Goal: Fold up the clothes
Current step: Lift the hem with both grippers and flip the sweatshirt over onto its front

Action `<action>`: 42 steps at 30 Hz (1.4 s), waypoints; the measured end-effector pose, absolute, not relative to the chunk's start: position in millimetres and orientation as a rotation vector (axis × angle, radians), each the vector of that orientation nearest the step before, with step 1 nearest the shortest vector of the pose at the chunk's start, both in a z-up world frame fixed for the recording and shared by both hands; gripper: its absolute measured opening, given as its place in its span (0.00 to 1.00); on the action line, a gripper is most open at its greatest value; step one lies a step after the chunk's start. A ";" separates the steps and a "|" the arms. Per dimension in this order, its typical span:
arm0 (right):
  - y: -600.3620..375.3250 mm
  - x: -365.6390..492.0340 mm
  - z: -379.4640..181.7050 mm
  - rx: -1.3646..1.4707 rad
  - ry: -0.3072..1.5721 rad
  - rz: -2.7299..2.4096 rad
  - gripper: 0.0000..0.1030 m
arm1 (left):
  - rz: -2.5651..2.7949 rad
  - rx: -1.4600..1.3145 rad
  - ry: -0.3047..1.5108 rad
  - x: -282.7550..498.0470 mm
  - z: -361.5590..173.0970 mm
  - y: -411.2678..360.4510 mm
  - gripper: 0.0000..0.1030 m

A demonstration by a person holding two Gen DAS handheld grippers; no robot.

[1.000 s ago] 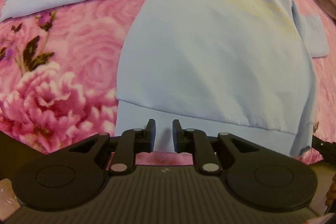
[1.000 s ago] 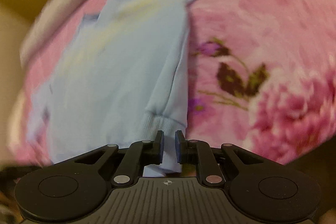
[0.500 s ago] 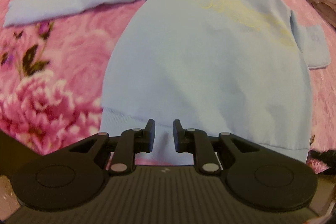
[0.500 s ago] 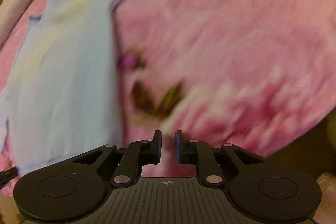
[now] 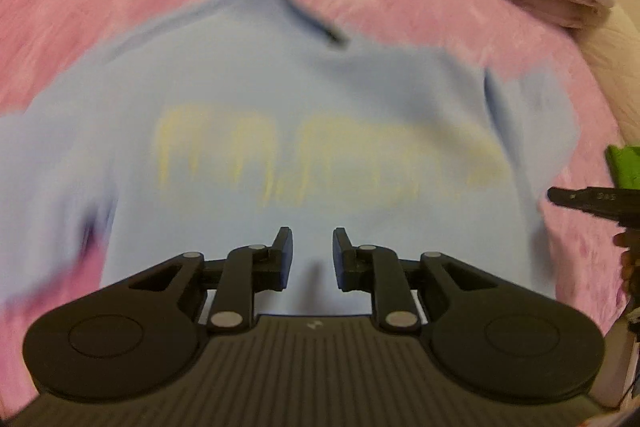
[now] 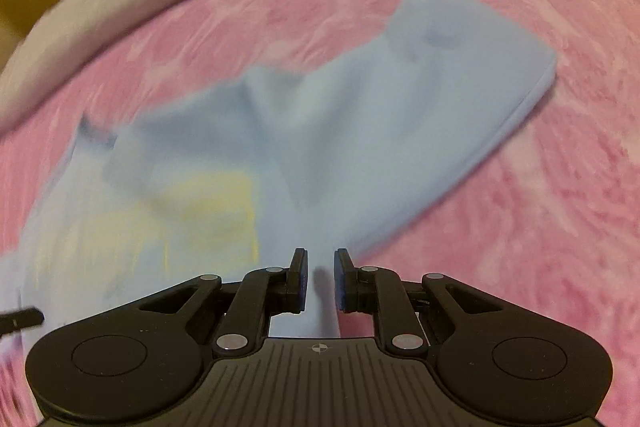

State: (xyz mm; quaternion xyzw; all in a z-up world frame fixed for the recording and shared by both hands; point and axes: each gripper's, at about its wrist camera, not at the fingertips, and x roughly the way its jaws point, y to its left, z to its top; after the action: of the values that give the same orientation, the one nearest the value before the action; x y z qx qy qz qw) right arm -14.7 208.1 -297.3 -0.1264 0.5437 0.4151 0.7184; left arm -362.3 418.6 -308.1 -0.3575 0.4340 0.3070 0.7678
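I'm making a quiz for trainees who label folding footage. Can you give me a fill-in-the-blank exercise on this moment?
1. The light blue sweatshirt lies on a floral blanket whose main colour is ____.
2. The blurred lettering printed across the sweatshirt's chest is pale ____.
3. In the right wrist view, the part of the sweatshirt stretching away to the upper right is a ____.
4. The fabric seen between the fingers of the left gripper and the right gripper is coloured ____.

Missing words: pink; yellow; sleeve; blue
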 end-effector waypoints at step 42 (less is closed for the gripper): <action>296.8 109.8 -321.8 -0.260 1.086 0.959 0.14 | 0.535 -1.299 0.574 -226.4 -364.4 606.1 0.23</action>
State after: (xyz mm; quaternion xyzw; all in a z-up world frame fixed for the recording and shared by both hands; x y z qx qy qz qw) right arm 109.8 296.8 -321.8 -0.1184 0.4955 0.4375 0.7410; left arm -226.4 606.1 -364.4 -0.5889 0.2601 0.2427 0.7257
